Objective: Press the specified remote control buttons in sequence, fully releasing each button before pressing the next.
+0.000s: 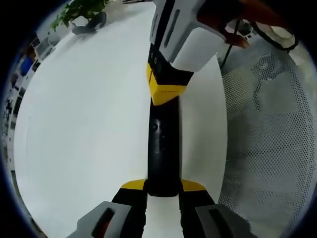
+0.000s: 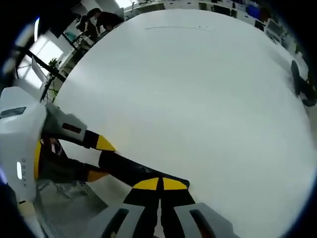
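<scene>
A long black remote control (image 1: 162, 144) lies lengthwise over the white table (image 1: 79, 129). My left gripper (image 1: 163, 186) is shut on its near end, one yellow-tipped jaw on each side. My right gripper (image 1: 166, 89) comes down from above with its jaws together, and its yellow tips rest on the remote's far part. In the right gripper view, the right gripper (image 2: 160, 184) is shut, with its tips on the remote (image 2: 129, 168). The left gripper (image 2: 99, 159) reaches in from the left and clamps the remote's other end.
A mesh chair back (image 1: 267, 148) stands close beside the table edge and is also visible low down (image 2: 69, 198). A potted plant (image 1: 81, 10) sits at the table's far corner. A hand (image 1: 233, 29) holds the right gripper. People (image 2: 96, 20) sit beyond the wide white table (image 2: 198, 99).
</scene>
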Tool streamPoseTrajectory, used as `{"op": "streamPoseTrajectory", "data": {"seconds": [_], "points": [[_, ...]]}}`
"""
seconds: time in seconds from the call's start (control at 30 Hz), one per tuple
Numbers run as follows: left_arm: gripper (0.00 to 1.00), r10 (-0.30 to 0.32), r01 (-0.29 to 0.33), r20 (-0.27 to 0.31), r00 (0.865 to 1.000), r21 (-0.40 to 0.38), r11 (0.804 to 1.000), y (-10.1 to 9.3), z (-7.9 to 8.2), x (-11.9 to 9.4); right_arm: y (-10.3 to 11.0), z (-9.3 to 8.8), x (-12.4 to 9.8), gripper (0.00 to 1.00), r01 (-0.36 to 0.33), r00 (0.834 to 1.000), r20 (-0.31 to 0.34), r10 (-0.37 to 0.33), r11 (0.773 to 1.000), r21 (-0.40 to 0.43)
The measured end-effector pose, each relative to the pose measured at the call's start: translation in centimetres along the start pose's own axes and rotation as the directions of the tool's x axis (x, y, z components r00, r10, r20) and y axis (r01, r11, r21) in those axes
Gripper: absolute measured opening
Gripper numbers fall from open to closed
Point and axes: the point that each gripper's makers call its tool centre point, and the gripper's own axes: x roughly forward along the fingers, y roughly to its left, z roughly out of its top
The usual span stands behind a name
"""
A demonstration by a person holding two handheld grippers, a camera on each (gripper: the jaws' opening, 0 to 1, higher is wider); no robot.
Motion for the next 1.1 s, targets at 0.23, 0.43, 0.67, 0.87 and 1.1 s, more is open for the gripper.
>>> {"op": "streamPoseTrajectory", "data": {"seconds": [0.23,0.43,0.67,0.87,1.1], "points": [[0.24,-0.002,0.002,0.004,1.000,-0.001,1.000,0.02,0.04,-0.01,0.31,0.12,0.37,0.00,0.000,1.000,-0.020,-0.001,1.000,-0.025],[0.24,-0.003,0.003,0.001,1.000,0.004,1.000,0.03,0.07,0.01,0.34,-0.14,0.57,0.00,-0.001,0.999,-0.042,0.000,1.000,-0.027],[0.24,-0.018,0.018,-0.016,1.000,-0.001,1.000,0.04,0.09,0.02,0.29,-0.26,0.40,0.00,-0.008,0.999,-0.040,0.007,1.000,-0.015],[0.24,-0.027,0.027,0.012,1.000,-0.009,1.000,0.10,0.01,-0.05,0.18,-0.18,0.44,0.00,-0.031,0.999,-0.031,0.032,0.999,0.018],[0.24,-0.028,0.028,0.014,1.000,-0.010,1.000,0.07,0.08,-0.01,0.15,-0.11,0.52,0.00,-0.031,0.999,-0.020,0.031,0.999,0.036]]}}
